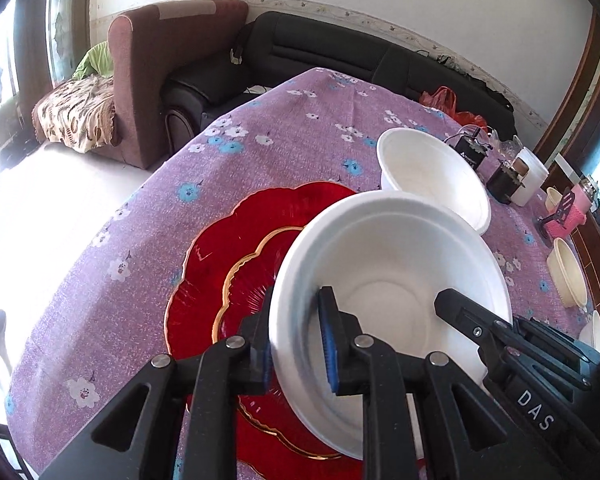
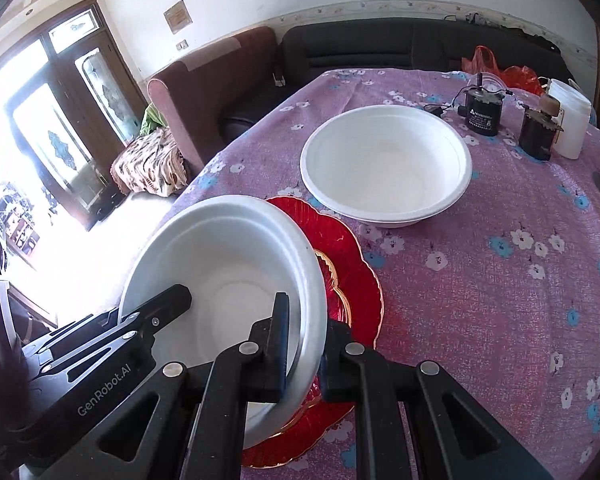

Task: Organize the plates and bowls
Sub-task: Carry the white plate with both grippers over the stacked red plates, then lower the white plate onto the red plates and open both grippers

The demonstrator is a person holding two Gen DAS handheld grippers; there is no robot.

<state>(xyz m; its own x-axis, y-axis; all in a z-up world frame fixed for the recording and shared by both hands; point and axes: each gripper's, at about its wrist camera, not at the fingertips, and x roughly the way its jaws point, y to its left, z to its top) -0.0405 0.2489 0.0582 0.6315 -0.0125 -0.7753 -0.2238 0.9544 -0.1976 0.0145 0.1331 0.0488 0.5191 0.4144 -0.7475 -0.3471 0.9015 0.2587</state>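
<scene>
**Two claws share one white bowl over the red plate**

While both claws pinch opposite sides of the same white bowl [image 1: 392, 280], the bowl hangs tilted above the red plate [image 1: 220, 264], which lies flat on the worktop [image 1: 140, 240] with its purple flowered cloth.

Seen from the left wrist, the left claw [image 1: 296, 344] is nearly closed on the bowl's left wall: one finger sits outside the rim, the other, with its blue pad, sits inside, and the thin wall is caught between them. The right claw [image 1: 460, 312] reaches into the same view from the right, its black fingertip resting inside the bowl near the opposite rim.

From the right wrist, the right claw [image 2: 304, 344] is almost fully closed on the bowl's [image 2: 228, 280] right wall, one finger inside and one outside, the rim clamped between. The left claw [image 2: 172, 300] enters from the left of that view and lies over the bowl's far rim. Beneath, the red plate [image 2: 352, 268] shows its scalloped edge and gold inner ring; whether the bowl's base touches it I cannot tell.

A second white bowl [image 2: 386, 164] stands upright on the cloth just beyond the plate, apart from both claws. Behind it stand a black device [image 2: 484, 114], a dark jar [image 2: 536, 132] and a white tub [image 2: 570, 120].
</scene>
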